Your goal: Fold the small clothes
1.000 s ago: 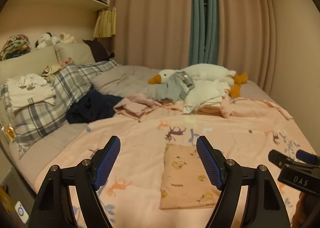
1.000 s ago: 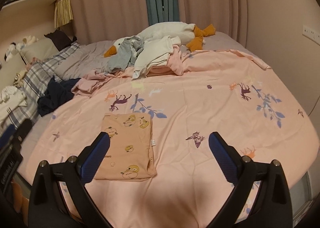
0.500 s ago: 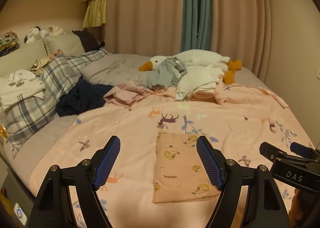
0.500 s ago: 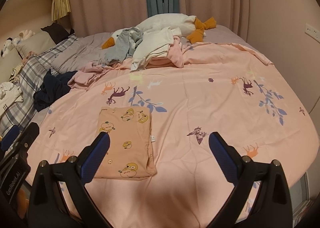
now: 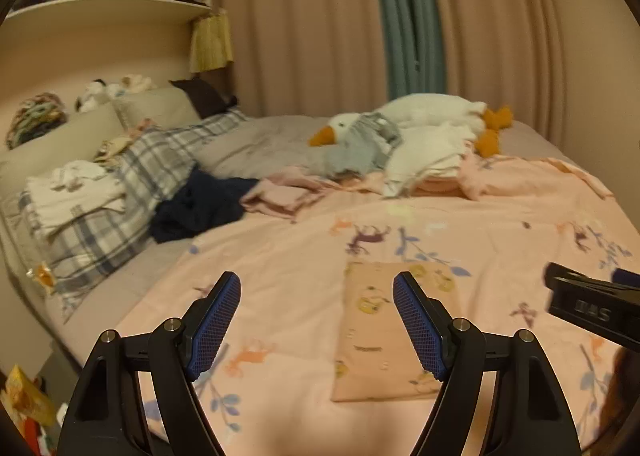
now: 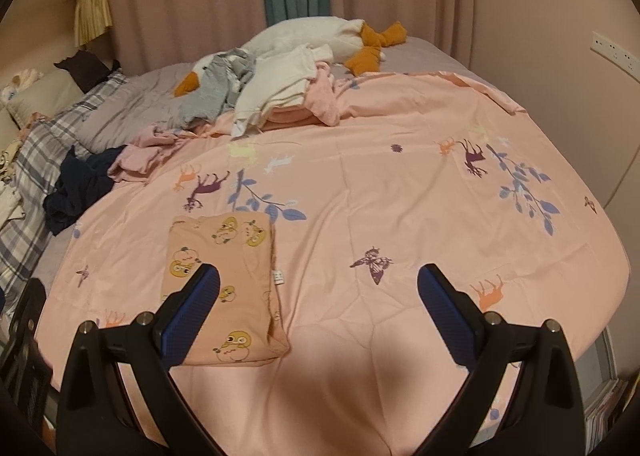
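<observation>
Working left to right across the bed (image 6: 400, 215). Far left: plaid pillow (image 5: 132, 191) with a white stack (image 5: 72, 191) on it, then a dark navy garment (image 5: 200, 207) crumpled at the edge of the pink duvet. My left gripper (image 5: 316, 316) hangs over the near duvet, jaws wide, nothing between the pads. Just right of it lies the folded peach garment (image 6: 224, 288), a neat rectangle with yellow cartoon prints, flat on the duvet, its near edge close to the foot of the bed. My right gripper (image 6: 320, 308) sits over the same spot, jaws wide and empty, its left finger overlapping the garment in view; I cannot tell if it touches. I judge this piece is finished, or needs one last fold, so the step in hand is either that or going for the next item. Next move calls for a long reach to the unfolded pile (image 6: 256, 95) by the plush goose (image 6: 320, 35), far side. Open duvet to the right is roomy; bed edge drops off near right, wall close beyond.
</observation>
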Motion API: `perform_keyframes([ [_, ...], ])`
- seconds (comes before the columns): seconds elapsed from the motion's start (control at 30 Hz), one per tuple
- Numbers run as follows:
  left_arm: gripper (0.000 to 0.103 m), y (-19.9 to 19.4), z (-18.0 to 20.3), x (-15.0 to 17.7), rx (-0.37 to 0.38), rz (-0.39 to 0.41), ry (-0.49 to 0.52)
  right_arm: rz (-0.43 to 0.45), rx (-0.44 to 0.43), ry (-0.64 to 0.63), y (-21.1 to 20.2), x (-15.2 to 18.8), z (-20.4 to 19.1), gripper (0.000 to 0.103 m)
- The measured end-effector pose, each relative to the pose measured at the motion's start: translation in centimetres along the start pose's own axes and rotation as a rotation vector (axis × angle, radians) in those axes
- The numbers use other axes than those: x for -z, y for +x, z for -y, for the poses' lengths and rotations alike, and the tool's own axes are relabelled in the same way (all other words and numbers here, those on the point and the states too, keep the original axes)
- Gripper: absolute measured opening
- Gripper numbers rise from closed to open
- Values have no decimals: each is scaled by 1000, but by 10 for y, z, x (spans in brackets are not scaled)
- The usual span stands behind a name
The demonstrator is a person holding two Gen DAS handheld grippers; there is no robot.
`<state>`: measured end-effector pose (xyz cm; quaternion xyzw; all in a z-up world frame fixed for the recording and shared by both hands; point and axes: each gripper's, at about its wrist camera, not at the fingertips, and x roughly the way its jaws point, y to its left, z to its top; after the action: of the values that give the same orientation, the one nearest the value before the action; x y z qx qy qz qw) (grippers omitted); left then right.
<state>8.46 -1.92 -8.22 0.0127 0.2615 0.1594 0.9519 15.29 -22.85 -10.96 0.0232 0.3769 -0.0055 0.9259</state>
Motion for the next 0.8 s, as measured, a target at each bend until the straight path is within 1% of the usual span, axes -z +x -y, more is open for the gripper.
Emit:
perform_keyframes([
  [0.07,78,2,0,0,12,-5,-23,-2,17,4,2,0,0,100],
  [0.1,78,1,2,1,5,-2,-23,-1,23,2,3,-1,0,100],
  [0.17,78,1,6,2,-10,-1,-1,0,35,-11,5,0,-1,100],
  [0.23,78,3,9,3,-2,-14,3,-7,46,-19,8,-1,-1,100],
  [0.33,78,10,6,0,80,-39,-20,-37,88,-23,17,-1,1,100],
  [0.37,78,12,5,0,94,-45,-29,-42,107,-20,19,-3,2,100],
  [0.47,78,18,0,-2,125,-36,-53,-18,126,17,17,-7,8,100],
  [0.6,78,22,-4,-3,164,-71,-81,-13,97,83,10,-7,17,100],
  [0.7,78,19,-3,-3,182,-72,-78,-12,63,87,4,-7,18,100],
  [0.8,78,18,0,-2,187,-81,-59,14,58,75,-7,-5,17,100],
])
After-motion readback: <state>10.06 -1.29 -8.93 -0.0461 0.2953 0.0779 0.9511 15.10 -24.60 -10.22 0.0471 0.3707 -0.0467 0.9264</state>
